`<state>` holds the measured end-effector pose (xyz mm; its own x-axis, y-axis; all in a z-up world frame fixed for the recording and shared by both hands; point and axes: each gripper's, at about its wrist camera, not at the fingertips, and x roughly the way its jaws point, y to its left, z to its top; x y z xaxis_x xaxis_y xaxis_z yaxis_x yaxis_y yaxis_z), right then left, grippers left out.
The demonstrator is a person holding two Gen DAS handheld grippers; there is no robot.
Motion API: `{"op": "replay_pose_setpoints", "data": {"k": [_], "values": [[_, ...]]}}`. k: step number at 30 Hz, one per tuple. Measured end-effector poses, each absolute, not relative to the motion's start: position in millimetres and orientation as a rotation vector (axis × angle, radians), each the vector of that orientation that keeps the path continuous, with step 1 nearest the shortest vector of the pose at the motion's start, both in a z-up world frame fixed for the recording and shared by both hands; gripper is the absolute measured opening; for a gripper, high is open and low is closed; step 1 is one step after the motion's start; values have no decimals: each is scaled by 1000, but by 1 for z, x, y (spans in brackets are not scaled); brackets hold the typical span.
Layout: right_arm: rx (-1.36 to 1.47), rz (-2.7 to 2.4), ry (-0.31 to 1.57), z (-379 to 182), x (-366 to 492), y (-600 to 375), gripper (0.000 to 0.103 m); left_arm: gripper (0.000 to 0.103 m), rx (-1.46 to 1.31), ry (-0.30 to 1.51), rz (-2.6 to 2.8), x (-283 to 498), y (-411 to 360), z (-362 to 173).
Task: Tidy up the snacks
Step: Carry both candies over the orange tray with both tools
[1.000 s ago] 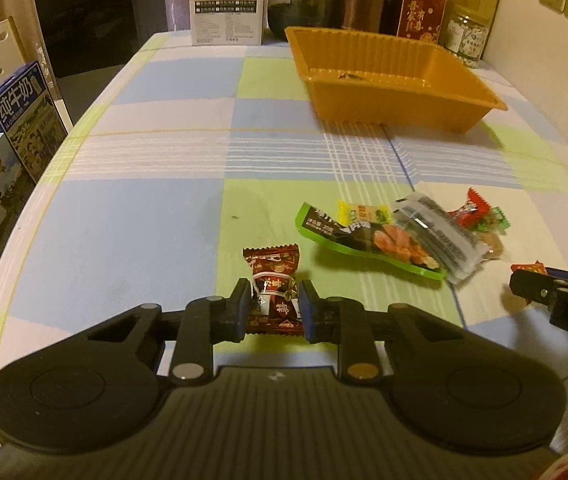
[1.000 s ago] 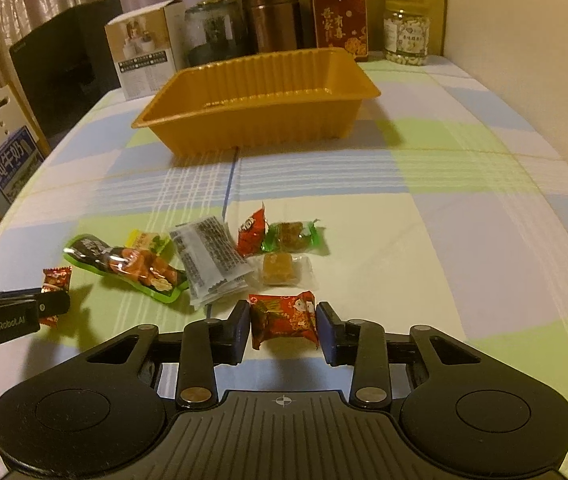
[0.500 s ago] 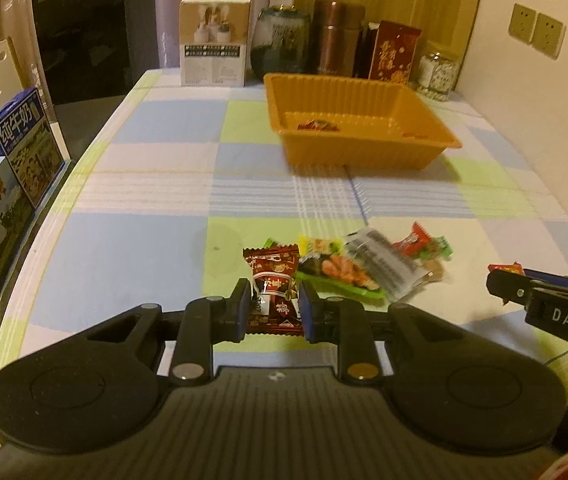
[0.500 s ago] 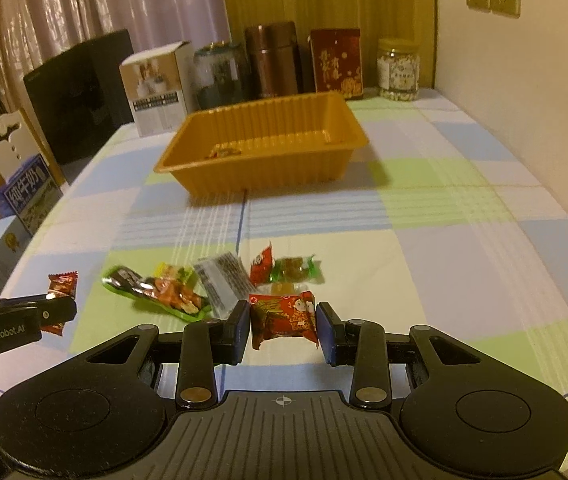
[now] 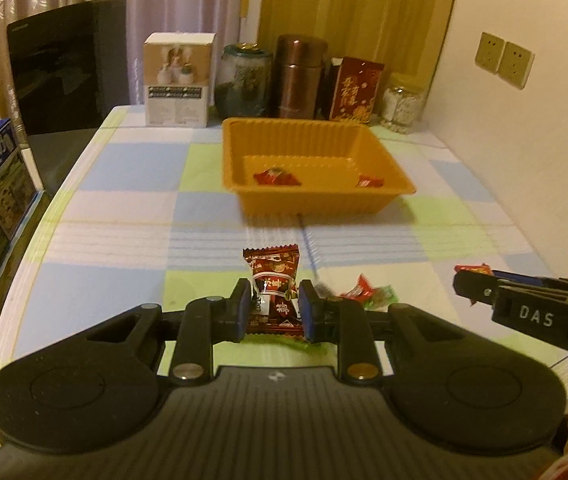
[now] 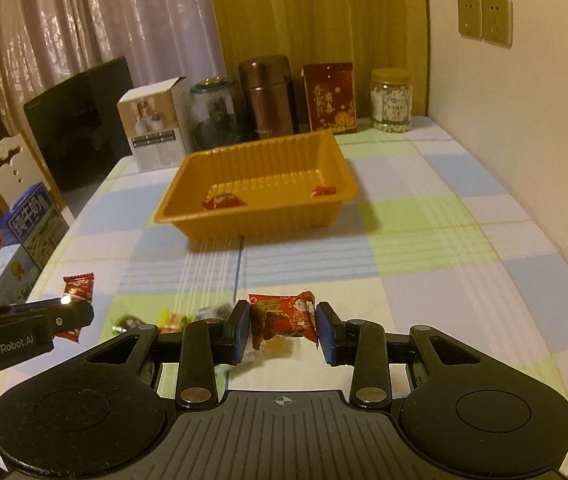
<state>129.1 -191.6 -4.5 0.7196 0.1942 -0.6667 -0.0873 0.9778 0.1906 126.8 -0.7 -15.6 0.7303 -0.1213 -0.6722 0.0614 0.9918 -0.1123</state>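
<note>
Red snack packet (image 6: 285, 316) between right gripper (image 6: 284, 330) fingers (image 6: 240, 330)

path to tray (image 6: 188, 222): bare cloth | behind: jars (image 6: 391, 100)

Dark-red candy (image 5: 274, 294) upright, red packet (image 6: 285, 317) sideways (both airborne), orange tray (image 6: 188, 204) beyond

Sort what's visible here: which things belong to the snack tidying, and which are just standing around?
Job:
left gripper, shut on dark red candy
right gripper, shut on red snack packet
orange tray, two red snacks inside
loose snacks on table

Bystanders:
white box
copper flask
red tin
jar
</note>
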Motion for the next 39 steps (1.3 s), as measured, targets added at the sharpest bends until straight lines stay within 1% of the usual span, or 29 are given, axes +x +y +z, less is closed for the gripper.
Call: {"op": "replay_pose_setpoints", "data": {"k": [11, 20, 30, 39], "values": [[153, 162, 734, 12, 161, -198, 36, 23, -93, 731, -143, 156, -12, 3], [160, 176, 730, 14, 204, -199, 36, 23, -97, 739, -152, 201, -15, 1], [136, 218, 734, 2, 277, -187, 36, 23, -113, 743, -153, 266, -9, -8], [147, 238, 781, -27, 343, -181, 36, 23, -142, 769, -136, 326, 3, -28]]}}
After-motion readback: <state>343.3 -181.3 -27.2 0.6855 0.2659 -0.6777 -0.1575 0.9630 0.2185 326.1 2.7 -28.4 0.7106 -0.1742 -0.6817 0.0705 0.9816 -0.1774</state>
